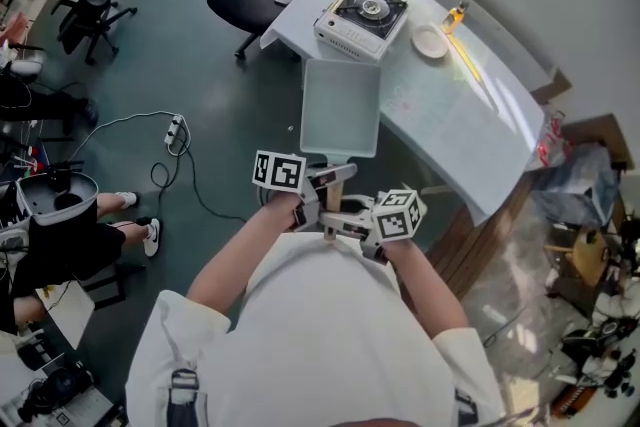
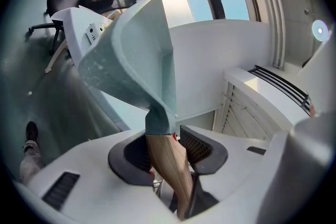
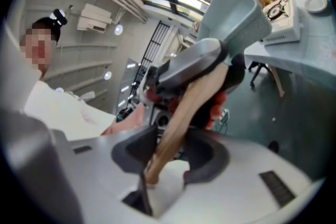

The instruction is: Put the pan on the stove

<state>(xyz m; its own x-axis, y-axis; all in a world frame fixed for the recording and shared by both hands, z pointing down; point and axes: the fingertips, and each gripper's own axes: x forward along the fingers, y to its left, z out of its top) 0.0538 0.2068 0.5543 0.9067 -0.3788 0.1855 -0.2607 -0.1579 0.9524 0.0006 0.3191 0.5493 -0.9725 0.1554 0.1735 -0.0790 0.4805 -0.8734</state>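
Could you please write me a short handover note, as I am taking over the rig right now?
Left gripper: shut on the pan's wooden handle, close to where it joins the pan.
Right gripper: shut on the same handle, nearer its free end.
Pan: held in the air in front of the person, short of the white table.
Stove: on the table's near corner, burner bare; a small dish sits beside it.
Done: pan picked up with both grippers.
Left: carry it forward, lower it onto the burner, then release both grippers.
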